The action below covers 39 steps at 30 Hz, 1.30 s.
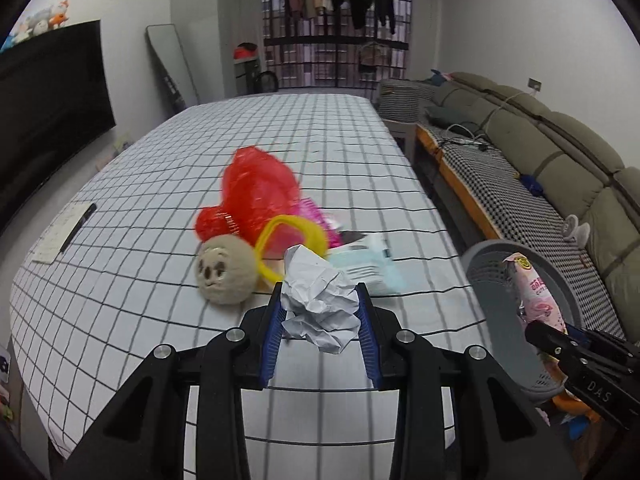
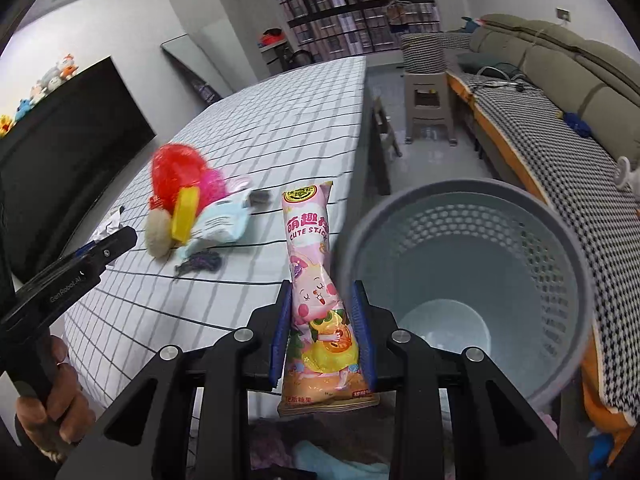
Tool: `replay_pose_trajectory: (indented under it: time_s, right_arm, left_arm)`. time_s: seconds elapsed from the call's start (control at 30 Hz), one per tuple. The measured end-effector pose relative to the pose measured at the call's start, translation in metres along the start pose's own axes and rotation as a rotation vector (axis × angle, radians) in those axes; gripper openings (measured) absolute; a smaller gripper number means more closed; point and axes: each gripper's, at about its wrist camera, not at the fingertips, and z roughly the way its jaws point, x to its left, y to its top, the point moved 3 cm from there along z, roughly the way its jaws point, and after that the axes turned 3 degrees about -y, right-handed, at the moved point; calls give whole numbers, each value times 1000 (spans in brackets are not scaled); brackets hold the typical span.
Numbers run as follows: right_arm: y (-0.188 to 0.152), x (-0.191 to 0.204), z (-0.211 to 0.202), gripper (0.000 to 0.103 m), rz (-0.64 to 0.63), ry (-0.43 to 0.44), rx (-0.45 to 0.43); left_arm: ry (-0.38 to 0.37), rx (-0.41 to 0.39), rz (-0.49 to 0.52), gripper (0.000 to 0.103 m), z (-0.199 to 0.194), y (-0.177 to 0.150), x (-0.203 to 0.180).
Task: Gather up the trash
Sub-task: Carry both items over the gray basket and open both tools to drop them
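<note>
My left gripper [image 1: 319,290] is shut on a crumpled white paper ball [image 1: 320,304], held just above the checked tablecloth [image 1: 280,140]. The right wrist view shows that gripper [image 2: 120,240] at the left, with a hand on its handle. My right gripper [image 2: 321,288] is shut on a tall pink snack packet [image 2: 308,240], upright beside the rim of a grey perforated basket [image 2: 460,188]. That basket [image 1: 484,276] stands off the table's right edge and looks empty inside. The left wrist view has the packet [image 1: 534,292] in front of the basket.
A pile lies mid-table: a red plastic bag [image 1: 256,192], a beige plush ball with a face [image 1: 226,272], a yellow ring [image 1: 292,232], a pale blue pack [image 1: 368,268] and dark scraps [image 2: 200,262]. A notepad [image 1: 64,232] lies far left. A sofa [image 1: 560,152] runs along the right.
</note>
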Motion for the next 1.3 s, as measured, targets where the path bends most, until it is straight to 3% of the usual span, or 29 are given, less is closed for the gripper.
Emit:
replay_pose_trajectory:
  time_s: [0.27, 0.5, 0.77, 0.83, 0.9, 1.0, 1.3]
  right_arm:
    - [-7, -84, -18, 29, 118, -117, -17]
    - [-7, -127, -16, 29, 170, -128, 1]
    - [-5, -150, -2, 31, 193, -103, 27]
    - [-4, -153, 0, 32, 198, -102, 28]
    - [-3, -151, -1, 35, 211, -87, 25]
    - [-2, -152, -3, 42, 220, -89, 13]
    - [-4, -146, -5, 44, 208, -90, 6]
  left_arm:
    - [-131, 44, 145, 34, 28, 6, -109]
    - [-186, 137, 216, 34, 66, -1, -163]
    - [-194, 185, 237, 37, 90, -5, -189]
    - [-192, 185, 241, 53, 93, -5, -191]
    - [-192, 182, 237, 62, 93, -6, -192]
    - [-190, 184, 226, 68, 92, -7, -188]
    - [-178, 170, 189, 74, 84, -8, -174]
